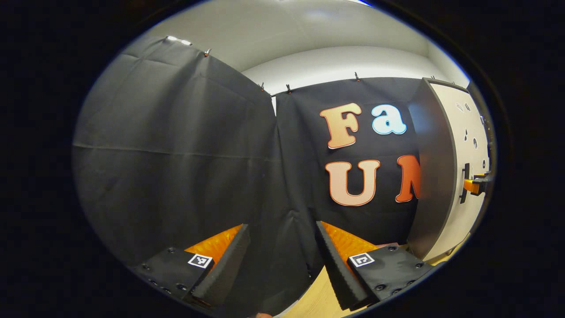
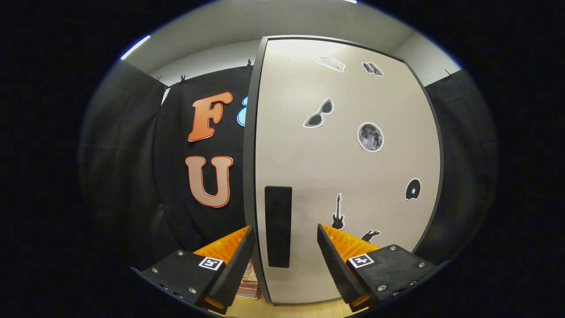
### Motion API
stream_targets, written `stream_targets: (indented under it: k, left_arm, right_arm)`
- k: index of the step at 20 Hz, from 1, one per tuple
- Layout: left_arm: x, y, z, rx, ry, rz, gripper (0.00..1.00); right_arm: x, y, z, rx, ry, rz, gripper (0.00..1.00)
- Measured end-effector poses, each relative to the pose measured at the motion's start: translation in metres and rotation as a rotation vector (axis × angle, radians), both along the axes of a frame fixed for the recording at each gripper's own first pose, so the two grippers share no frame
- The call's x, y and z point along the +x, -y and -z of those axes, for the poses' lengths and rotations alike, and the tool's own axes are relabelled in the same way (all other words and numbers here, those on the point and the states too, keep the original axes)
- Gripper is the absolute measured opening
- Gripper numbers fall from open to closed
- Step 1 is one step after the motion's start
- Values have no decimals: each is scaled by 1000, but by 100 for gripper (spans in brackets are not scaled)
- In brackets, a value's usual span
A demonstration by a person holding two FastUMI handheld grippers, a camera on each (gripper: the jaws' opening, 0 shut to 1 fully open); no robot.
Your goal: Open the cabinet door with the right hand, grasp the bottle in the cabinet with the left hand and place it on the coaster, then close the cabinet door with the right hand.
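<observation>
The cabinet [image 2: 344, 176] stands straight ahead in the right gripper view, its pale door shut and dotted with small stickers. A black vertical handle [image 2: 278, 225] sits near the door's left edge. My right gripper [image 2: 282, 256] is open, its fingers on either side of the handle's lower half and a little short of it. In the left gripper view my left gripper [image 1: 282, 260] is open and empty, facing the black cloth wall. The cabinet [image 1: 441, 176] stands at the right of that view, with the right gripper [image 1: 476, 184] at its handle [image 1: 465, 183].
Some flat stacked things [image 2: 248, 282] lie on the wooden tabletop [image 2: 247, 308] just left of the cabinet's foot. Black cloth walls close the booth behind and to both sides. The light wooden tabletop [image 1: 315, 300] runs under my left gripper.
</observation>
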State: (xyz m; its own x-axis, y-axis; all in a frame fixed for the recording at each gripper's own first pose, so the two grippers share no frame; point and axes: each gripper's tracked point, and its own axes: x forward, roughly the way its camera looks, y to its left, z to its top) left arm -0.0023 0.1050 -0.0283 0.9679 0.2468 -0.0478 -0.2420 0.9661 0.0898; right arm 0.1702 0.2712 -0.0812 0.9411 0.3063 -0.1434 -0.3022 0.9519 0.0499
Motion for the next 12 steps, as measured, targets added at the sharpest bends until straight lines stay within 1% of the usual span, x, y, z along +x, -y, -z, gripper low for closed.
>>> stream_targets:
  k: [3,4,5,6,7,8,9,10,11,12]
  left_arm:
    - [-3,-6,2,2,0,-15,96]
    - [-3,-7,2,4,-1,-17,97]
    - [-1,-8,4,3,-2,-18,94]
    - [0,-7,4,2,-4,-19,94]
    - [-1,-8,6,1,-4,-22,94]
    - [-2,-8,7,-2,-6,-26,97]
    - [-2,-8,8,-4,-9,-27,97]
    - [-3,-8,10,-7,-12,-28,97]
    - [-3,-8,11,-8,-16,-32,97]
    - [-4,-8,11,-7,-17,-36,97]
  right_arm:
    - [8,-5,5,-14,-7,4,79]
    - [10,-7,6,-17,-12,2,75]
    - [12,-10,9,-20,-16,-1,73]
    - [12,-12,12,-24,-18,-3,69]
    - [13,-13,13,-29,-22,-4,66]
    - [14,-14,16,-36,-25,-2,61]
    - [16,-13,18,-42,-27,4,59]
    - [17,-13,19,-45,-26,7,54]
    - [19,-14,20,-45,-27,8,51]
    - [19,-14,20,-41,-29,6,45]
